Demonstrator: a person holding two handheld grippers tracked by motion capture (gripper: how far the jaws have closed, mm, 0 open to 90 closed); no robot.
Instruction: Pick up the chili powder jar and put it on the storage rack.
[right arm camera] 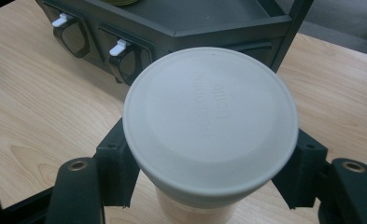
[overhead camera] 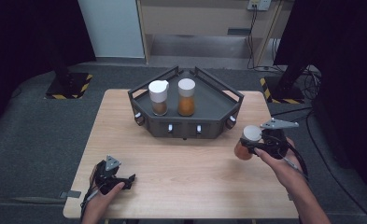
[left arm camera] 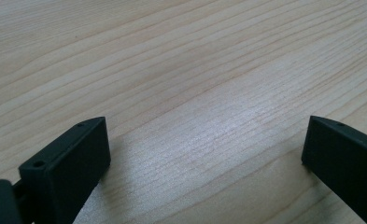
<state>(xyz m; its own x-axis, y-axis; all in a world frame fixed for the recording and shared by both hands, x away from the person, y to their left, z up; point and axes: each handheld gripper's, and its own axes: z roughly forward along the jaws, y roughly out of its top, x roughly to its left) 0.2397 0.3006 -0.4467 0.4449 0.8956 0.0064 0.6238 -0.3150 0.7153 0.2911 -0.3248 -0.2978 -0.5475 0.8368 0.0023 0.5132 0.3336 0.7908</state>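
My right gripper (overhead camera: 252, 148) is clamped around a round spice jar (overhead camera: 246, 142) with a smooth white cap and orange-brown contents, holding it at the right side of the pale wooden table (overhead camera: 181, 177), just in front of the right corner of the dark rack (overhead camera: 218, 109). In the right gripper view the jar's cap (right arm camera: 210, 119) is a flat matte disc with faint raised lettering, and the two black jaws press against the jar body just under the cap's rim on either side. Behind it I see the rack's angular dark front with two small white latches (right arm camera: 118, 47). On the rack's tray stand two more jars: one with a spouted white cap (overhead camera: 158, 97) and darker brown fill, and one with a plain white cap (overhead camera: 186, 96) and orange fill, side by side but not touching. My left gripper (overhead camera: 123, 181) rests low near the front left of the table, its jaws spread wide over bare, fine-grained wood with nothing between them.
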